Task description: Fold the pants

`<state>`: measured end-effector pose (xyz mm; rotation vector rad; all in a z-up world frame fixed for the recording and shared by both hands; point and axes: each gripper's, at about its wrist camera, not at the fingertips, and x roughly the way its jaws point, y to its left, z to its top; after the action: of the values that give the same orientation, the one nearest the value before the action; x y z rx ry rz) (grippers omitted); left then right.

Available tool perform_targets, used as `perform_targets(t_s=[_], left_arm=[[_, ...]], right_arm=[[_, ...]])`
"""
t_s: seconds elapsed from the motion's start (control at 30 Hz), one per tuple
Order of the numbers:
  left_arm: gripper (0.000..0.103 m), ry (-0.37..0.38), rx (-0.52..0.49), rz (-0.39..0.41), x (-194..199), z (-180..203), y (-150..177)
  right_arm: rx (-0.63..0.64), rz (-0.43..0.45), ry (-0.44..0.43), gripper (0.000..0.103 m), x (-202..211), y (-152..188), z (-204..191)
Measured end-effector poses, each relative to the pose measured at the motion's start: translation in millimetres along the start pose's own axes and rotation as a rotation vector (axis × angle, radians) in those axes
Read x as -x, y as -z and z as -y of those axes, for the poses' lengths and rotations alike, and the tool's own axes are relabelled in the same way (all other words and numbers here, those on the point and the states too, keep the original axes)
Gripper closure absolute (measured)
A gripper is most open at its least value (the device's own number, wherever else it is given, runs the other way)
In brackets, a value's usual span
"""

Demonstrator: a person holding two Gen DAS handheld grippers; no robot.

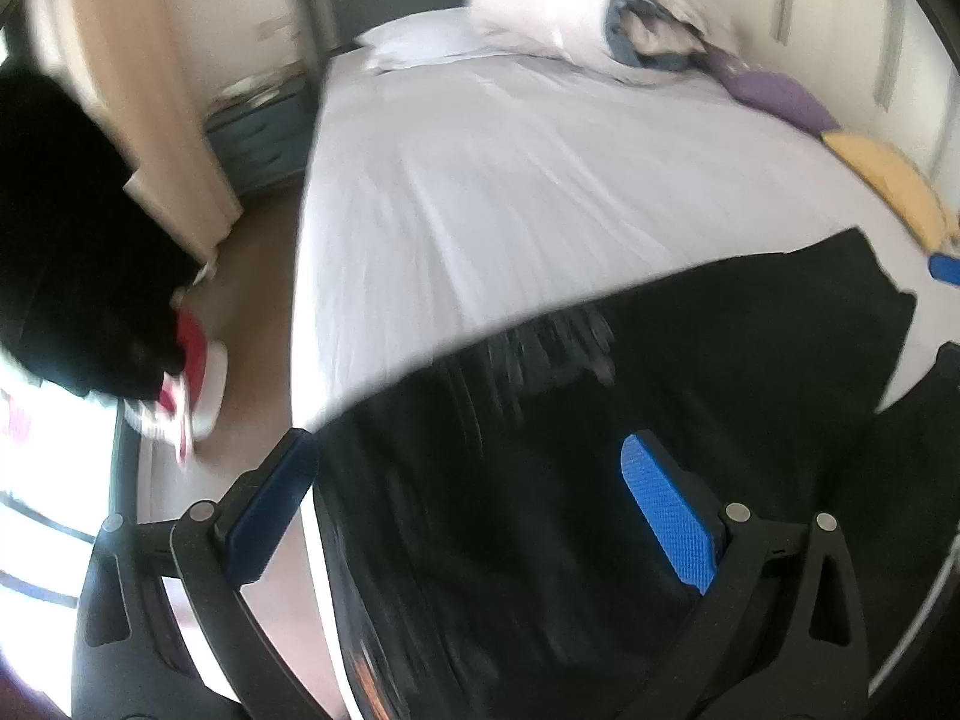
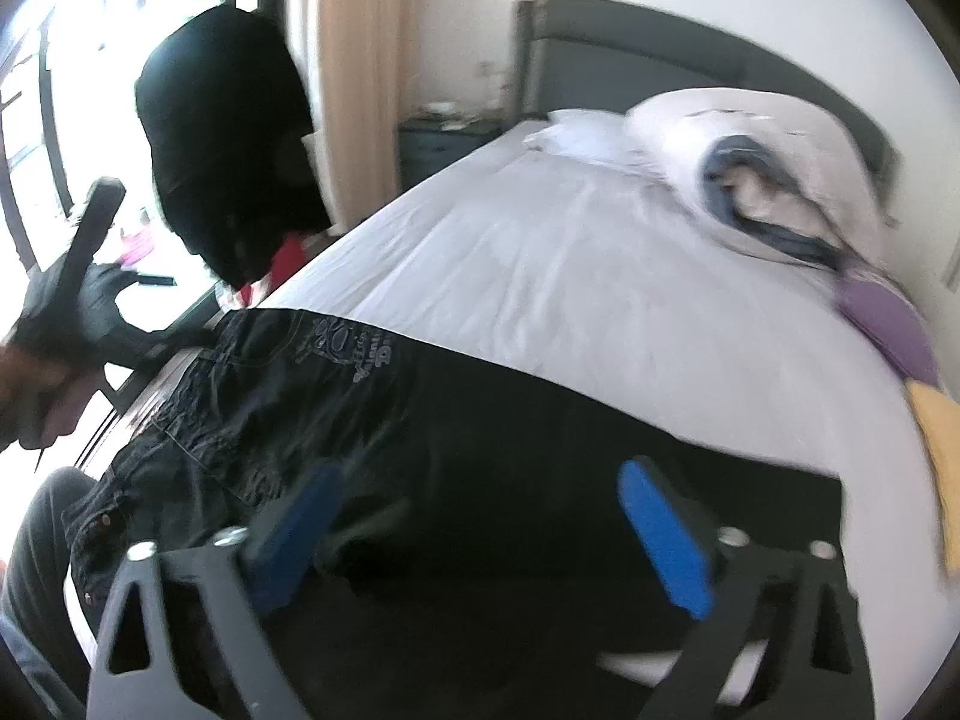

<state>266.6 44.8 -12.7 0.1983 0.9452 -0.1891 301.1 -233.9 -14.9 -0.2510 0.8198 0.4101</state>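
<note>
Nearest, the left gripper (image 1: 474,510) hangs with its blue pads spread wide over the black pants (image 1: 540,480), holding nothing; the right gripper (image 2: 480,522) is likewise spread apart above the same cloth. The pants lie flat across the foot of the bed (image 2: 570,276), on its white sheet. Farther off sit a purple cushion (image 2: 888,324), a rolled duvet (image 2: 750,174) and the grey headboard (image 2: 630,48).

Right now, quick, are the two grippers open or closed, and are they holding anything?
Left gripper: open, holding nothing, above the black denim pants on the white bed sheet.
Right gripper: open, holding nothing, above the same pants.
</note>
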Motion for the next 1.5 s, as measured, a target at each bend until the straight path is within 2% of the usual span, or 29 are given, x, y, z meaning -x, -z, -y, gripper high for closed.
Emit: perform_targets(t_s=[0.17, 0.23, 0.27, 0.5, 0.63, 0.77, 0.8, 0.83, 0.9, 1.0, 1.07, 1.2, 1.4, 1.5], left_arm=[[0.0, 0.121, -0.171, -0.101, -63.8, -6.4, -46.6], [0.003, 0.151, -0.23, -0.137, -82.8, -5.5, -54.8], [0.008, 0.179, -0.255, -0.165, -95.2, -7.5, -59.5], [0.043, 0.329, -0.29, -0.299, -139.2, -22.5, -71.4], [0.043, 0.367, -0.354, -0.354, -147.1, -17.0, -70.8], [0.044, 0.39, -0.342, -0.385, -155.0, -17.7, -75.7], [0.051, 0.39, -0.339, -0.389, -158.4, -15.9, -78.4], [0.057, 0.39, -0.342, -0.391, -159.2, -16.7, -80.1], [0.08, 0.41, -0.34, -0.393, -156.7, -14.1, -81.1], [0.095, 0.373, -0.4, -0.368, -145.6, -2.3, -76.9], [0.096, 0.353, -0.414, -0.335, -134.2, 1.0, -75.2], [0.096, 0.361, -0.409, -0.253, -104.0, -1.2, -74.8], [0.096, 0.342, -0.46, -0.167, -65.2, 12.9, -44.0], [0.096, 0.331, -0.458, -0.135, -57.0, 21.4, -34.4]], right_arm=[[0.077, -0.059, -0.08, 0.019, -49.2, -19.0, 22.4], [0.089, -0.072, -0.103, 0.024, -59.7, -18.6, 28.1], [0.105, -0.081, -0.117, 0.025, -68.3, -20.0, 31.9], [0.162, -0.125, -0.178, 0.034, -107.7, -22.8, 41.1], [0.174, -0.146, -0.202, 0.035, -122.7, -25.7, 42.9], [0.205, -0.163, -0.217, 0.039, -135.9, -33.1, 40.3], [0.218, -0.168, -0.215, 0.039, -139.6, -35.5, 38.8], [0.226, -0.173, -0.213, 0.04, -142.8, -37.3, 37.6], [0.252, -0.2, -0.22, 0.041, -151.3, -43.2, 35.6], [0.301, -0.246, -0.211, 0.047, -164.3, -51.6, 32.5], [0.325, -0.281, -0.216, 0.052, -171.8, -56.1, 30.3], [0.406, -0.358, -0.21, 0.057, -190.7, -67.0, 24.3], [0.468, -0.425, -0.221, 0.059, -209.1, -81.0, 18.1], [0.508, -0.454, -0.246, 0.066, -215.2, -80.2, 8.2]])
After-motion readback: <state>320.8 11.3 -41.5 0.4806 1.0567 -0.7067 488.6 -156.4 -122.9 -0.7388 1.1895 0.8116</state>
